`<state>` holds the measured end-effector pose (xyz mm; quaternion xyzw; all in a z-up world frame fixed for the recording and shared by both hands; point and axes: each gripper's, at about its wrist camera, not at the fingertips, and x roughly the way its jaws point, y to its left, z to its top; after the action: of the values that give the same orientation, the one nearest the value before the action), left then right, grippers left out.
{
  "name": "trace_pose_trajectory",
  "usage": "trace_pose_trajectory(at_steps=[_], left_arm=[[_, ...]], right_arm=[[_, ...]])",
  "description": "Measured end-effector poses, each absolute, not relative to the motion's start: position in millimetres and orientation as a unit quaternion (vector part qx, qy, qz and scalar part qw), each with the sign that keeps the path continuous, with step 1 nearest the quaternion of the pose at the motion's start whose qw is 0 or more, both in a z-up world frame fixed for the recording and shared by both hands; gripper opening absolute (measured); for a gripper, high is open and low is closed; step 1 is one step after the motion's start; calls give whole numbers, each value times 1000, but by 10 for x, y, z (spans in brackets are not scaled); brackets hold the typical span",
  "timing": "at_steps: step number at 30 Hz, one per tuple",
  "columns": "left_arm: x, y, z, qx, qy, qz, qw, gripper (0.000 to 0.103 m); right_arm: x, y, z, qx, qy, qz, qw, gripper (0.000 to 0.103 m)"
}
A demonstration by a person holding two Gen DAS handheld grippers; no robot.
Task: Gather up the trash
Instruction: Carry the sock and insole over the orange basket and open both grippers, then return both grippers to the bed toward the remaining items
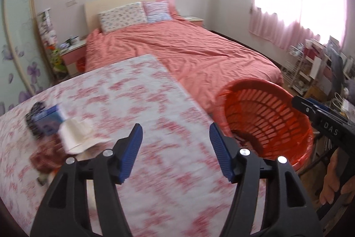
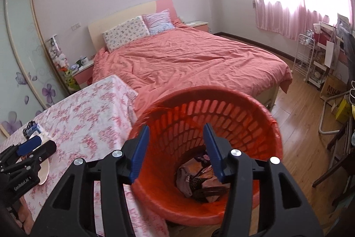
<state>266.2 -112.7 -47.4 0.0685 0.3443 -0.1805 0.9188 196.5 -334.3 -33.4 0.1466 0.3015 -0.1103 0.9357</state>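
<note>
Red basket (image 2: 221, 126) of trash under spread right gripper (image 2: 176, 148), left gripper (image 1: 175, 146) spread, empty.

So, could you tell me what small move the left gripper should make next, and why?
Probably swing the left gripper left toward the cream paper scrap on the floral table. Its jaws are open and empty, the right gripper hangs open over the orange basket, and trash remains on the table.
</note>
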Motion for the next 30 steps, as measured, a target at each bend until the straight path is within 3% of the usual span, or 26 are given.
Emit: trace_pose_trajectory(at_steps=[16, 30], left_arm=[[2501, 856, -541, 2, 359, 0, 934, 65], [2272, 1632, -751, -30, 379, 60, 923, 66]], right_arm=[[2222, -1642, -465, 75, 356, 60, 929, 51], [2371, -686, -665, 8, 375, 170, 911, 50]])
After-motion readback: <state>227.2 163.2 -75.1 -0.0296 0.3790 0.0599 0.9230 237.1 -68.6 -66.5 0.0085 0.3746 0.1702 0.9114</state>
